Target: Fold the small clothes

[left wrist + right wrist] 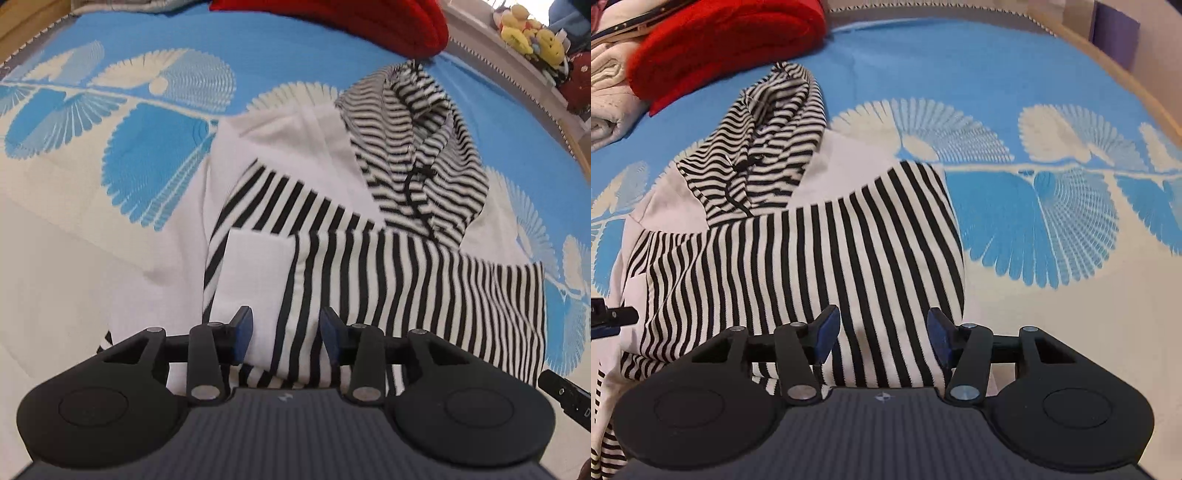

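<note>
Striped hoodie (798, 251): we saw soft matt knit cloth, finely ribbed on the hood.
Bedspread (122, 158): we found flat woven cloth, matt, with a fine line texture.
Red garment (720, 48): we noted fuzzy, thick knit.
Left gripper (286, 332): we saw matt black plastic, shiny metal pins, blue rubbery pads.
Right gripper (884, 332): we saw the same.
</note>
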`<state>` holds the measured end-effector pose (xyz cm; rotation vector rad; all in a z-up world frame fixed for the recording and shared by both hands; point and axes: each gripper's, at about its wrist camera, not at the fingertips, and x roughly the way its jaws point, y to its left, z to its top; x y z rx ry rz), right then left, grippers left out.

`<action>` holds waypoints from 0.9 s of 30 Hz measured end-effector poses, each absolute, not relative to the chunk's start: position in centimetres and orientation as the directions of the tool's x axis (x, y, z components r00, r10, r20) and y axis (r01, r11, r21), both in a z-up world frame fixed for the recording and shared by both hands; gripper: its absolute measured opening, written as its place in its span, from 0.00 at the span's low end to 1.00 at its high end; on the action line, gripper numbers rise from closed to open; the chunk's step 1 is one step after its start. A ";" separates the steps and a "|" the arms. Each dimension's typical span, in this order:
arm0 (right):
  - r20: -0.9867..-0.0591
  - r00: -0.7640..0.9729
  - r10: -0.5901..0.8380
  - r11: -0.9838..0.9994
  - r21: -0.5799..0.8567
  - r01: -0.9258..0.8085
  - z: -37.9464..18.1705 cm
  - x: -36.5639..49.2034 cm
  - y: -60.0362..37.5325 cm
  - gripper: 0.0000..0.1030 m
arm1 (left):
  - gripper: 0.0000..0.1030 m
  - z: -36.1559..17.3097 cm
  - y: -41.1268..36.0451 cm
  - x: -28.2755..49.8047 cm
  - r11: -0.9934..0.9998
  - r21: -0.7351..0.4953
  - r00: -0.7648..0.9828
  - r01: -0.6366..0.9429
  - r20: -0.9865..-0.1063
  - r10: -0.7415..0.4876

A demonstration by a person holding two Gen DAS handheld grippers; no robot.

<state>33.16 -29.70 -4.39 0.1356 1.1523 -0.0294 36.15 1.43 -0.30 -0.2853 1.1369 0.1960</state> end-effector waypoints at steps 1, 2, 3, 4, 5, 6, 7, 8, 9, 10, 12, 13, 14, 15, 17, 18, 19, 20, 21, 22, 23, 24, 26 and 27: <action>-0.909 0.415 0.044 0.992 0.089 0.092 -4.1 33.1 -29.8 0.53 | 0.44 0.0 1.4 36.1 0.947 -0.131 0.427 -0.295 -0.904 0.008; -0.905 0.423 0.044 0.992 0.089 0.089 -3.8 33.1 -29.8 0.53 | 0.44 0.4 1.2 36.1 0.947 -0.140 0.449 -0.289 -0.894 0.005; -0.900 0.433 0.044 0.992 0.089 0.084 -3.5 33.0 -29.9 0.53 | 0.44 0.8 1.1 36.1 0.949 -0.143 0.471 -0.281 -0.882 0.007; -0.897 0.440 0.040 0.993 0.084 0.082 -3.2 33.0 -30.0 0.53 | 0.44 1.2 0.8 36.0 0.952 -0.143 0.494 -0.271 -0.869 0.010; -0.894 0.447 0.033 0.994 0.077 0.080 -3.0 32.9 -30.2 0.53 | 0.44 1.7 0.6 36.0 0.956 -0.141 0.518 -0.258 -0.856 0.013; -0.892 0.452 0.029 0.994 0.072 0.079 -2.8 32.8 -30.2 0.53 | 0.44 2.0 0.3 35.9 0.960 -0.136 0.538 -0.246 -0.843 0.018; -0.889 0.456 0.026 0.995 0.068 0.078 -2.6 32.8 -30.3 0.53 | 0.44 2.4 0.0 35.9 0.962 -0.128 0.555 -0.240 -0.831 0.027; -0.888 0.460 0.023 0.995 0.065 0.076 -2.5 32.7 -30.5 0.53 | 0.44 2.6 -0.2 35.9 0.963 -0.124 0.568 -0.238 -0.822 0.035; -0.887 0.462 0.021 0.995 0.063 0.077 -2.4 32.7 -30.7 0.53 | 0.44 3.0 -0.3 35.9 0.964 -0.122 0.584 -0.237 -0.811 0.041; -0.886 0.464 0.019 0.995 0.063 0.079 -2.3 32.6 -30.9 0.53 | 0.44 3.3 -0.5 36.0 0.965 -0.120 0.598 -0.235 -0.800 0.046; -0.885 0.465 0.025 0.994 0.072 0.085 -2.0 32.5 -31.4 0.53 | 0.44 4.0 -0.8 36.0 0.966 -0.117 0.623 -0.230 -0.781 0.054; -0.884 0.467 0.028 0.993 0.078 0.088 -1.9 32.4 -31.6 0.53 | 0.44 4.4 -1.0 36.1 0.967 -0.117 0.637 -0.228 -0.769 0.057; -0.883 0.468 0.033 0.993 0.083 0.088 -1.7 32.3 -31.8 0.53 | 0.44 4.6 -1.2 36.1 0.968 -0.111 0.650 -0.224 -0.757 0.064; -0.882 0.470 0.035 0.992 0.086 0.088 -1.6 32.2 -32.0 0.53 | 0.44 4.9 -1.5 36.1 0.971 -0.098 0.663 -0.220 -0.745 0.075; -0.880 0.474 0.036 0.992 0.089 0.090 -1.5 31.9 -32.4 0.53 | 0.44 5.4 -2.0 36.0 0.974 -0.083 0.685 -0.210 -0.723 0.086; -0.880 0.473 0.035 0.992 0.089 0.093 -1.4 31.9 -32.5 0.53 | 0.44 5.5 -2.3 36.0 0.976 -0.078 0.696 -0.205 -0.713 0.089; -0.880 0.473 0.037 0.991 0.093 0.096 -1.4 31.7 -32.7 0.53 | 0.44 5.7 -2.6 36.0 0.978 -0.072 0.704 -0.198 -0.704 0.091; -0.880 0.473 0.041 0.990 0.100 0.099 -1.3 31.6 -32.9 0.53 | 0.44 5.8 -2.8 36.0 0.980 -0.066 0.712 -0.188 -0.696 0.089; -0.879 0.474 0.044 0.989 0.105 0.101 -1.2 31.6 -33.0 0.53 | 0.43 5.9 -3.1 36.1 0.982 -0.058 0.719 -0.178 -0.690 0.089; -0.879 0.475 0.046 0.989 0.106 0.101 -1.2 31.5 -33.2 0.53 | 0.43 6.0 -3.4 36.1 0.984 -0.047 0.723 -0.171 -0.685 0.093; -0.878 0.476 0.047 0.989 0.106 0.099 -1.1 31.4 -33.3 0.53 | 0.43 6.1 -3.7 36.2 0.985 -0.032 0.729 -0.167 -0.677 0.101; -0.878 0.477 0.048 0.990 0.107 0.097 -1.0 31.3 -33.4 0.53 | 0.43 6.2 -3.9 36.2 0.986 -0.020 0.736 -0.164 -0.668 0.109; -0.877 0.478 0.051 0.989 0.111 0.097 -0.9 31.1 -33.8 0.53 | 0.43 6.8 -4.2 36.1 0.987 -0.004 0.748 -0.161 -0.652 0.120; -0.877 0.478 0.053 0.989 0.113 0.097 -0.8 31.0 -33.9 0.53 | 0.43 7.1 -4.3 36.0 0.987 -0.002 0.751 -0.162 -0.649 0.122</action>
